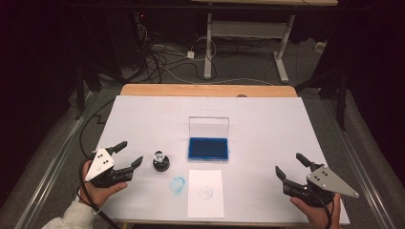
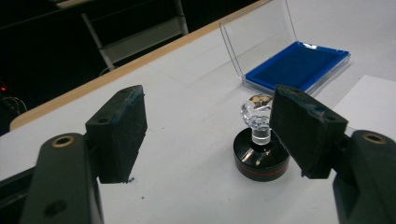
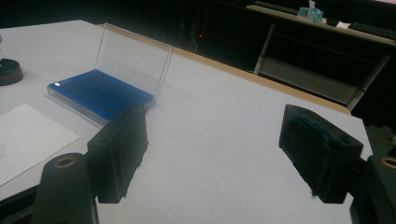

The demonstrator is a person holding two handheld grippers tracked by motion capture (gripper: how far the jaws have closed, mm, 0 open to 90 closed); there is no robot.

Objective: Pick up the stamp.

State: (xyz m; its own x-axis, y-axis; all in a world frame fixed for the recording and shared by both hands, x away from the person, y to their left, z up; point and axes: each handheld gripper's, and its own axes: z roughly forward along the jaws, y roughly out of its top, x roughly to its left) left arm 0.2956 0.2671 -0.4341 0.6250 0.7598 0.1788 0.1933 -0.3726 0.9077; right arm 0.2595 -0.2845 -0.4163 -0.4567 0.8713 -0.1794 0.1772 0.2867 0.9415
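Note:
A stamp with a clear faceted knob on a round black base stands upright on the white table cover. Just left of it my left gripper is open, nothing between its pads. Behind the stamp lies a blue ink pad in a clear case with its lid raised. A white sheet of paper bearing a faint round print lies near the front edge. My right gripper stands open at the front right, empty.
A blue ink smudge marks the cover between stamp and paper. The wooden table edge runs along the back. Beyond it a desk frame and cables sit on the dark floor.

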